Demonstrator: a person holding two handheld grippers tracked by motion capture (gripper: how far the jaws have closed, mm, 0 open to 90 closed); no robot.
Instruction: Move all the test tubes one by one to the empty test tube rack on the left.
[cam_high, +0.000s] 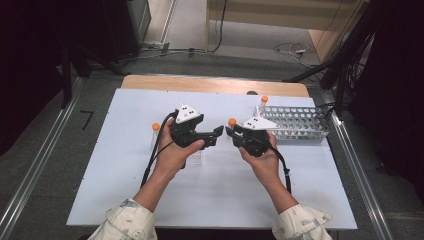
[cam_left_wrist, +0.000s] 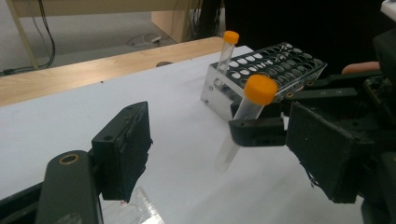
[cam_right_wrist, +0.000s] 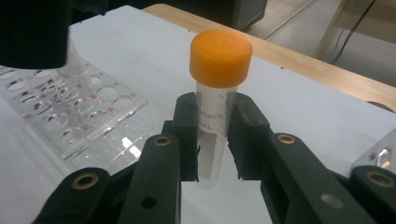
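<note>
Our right gripper (cam_right_wrist: 213, 140) sits closest to the lens in the right gripper view, both black jaws clamped on the clear body of a tube (cam_right_wrist: 215, 116) just under its orange cap (cam_right_wrist: 221, 51), printed scale facing us. Long axis runs near upright, cap up, rounded bottom hanging free above the white table (cam_high: 125, 190) (slight lean in the left gripper view, tube (cam_left_wrist: 243, 126) tipping a little toward the rack side). From that grip outward: our left gripper (cam_high: 216, 136) sits just beside it, tips pointing at the held tube, jaws spread wide with nothing between the pads (cam_left_wrist: 126, 154). Metal rack (cam_high: 300, 122) lies on the right hand's far side, near the table's right edge, one capped tube (cam_high: 263, 102) already standing in its near-left corner. Clear acrylic rack (cam_right_wrist: 70, 112) lies flat under the left gripper, holes looking empty from here; another orange-capped tube (cam_high: 155, 131) stands at its left end. Key relation for the coming move, as we judge it: the held tube is already vertical, the metal rack's open holes are to the right and slightly beyond it, and the right hand (cam_high: 262, 152) is clearly the nearer one, so a short carry right and a straight drop should do. Risk is the lean catching a hole rim.
</note>
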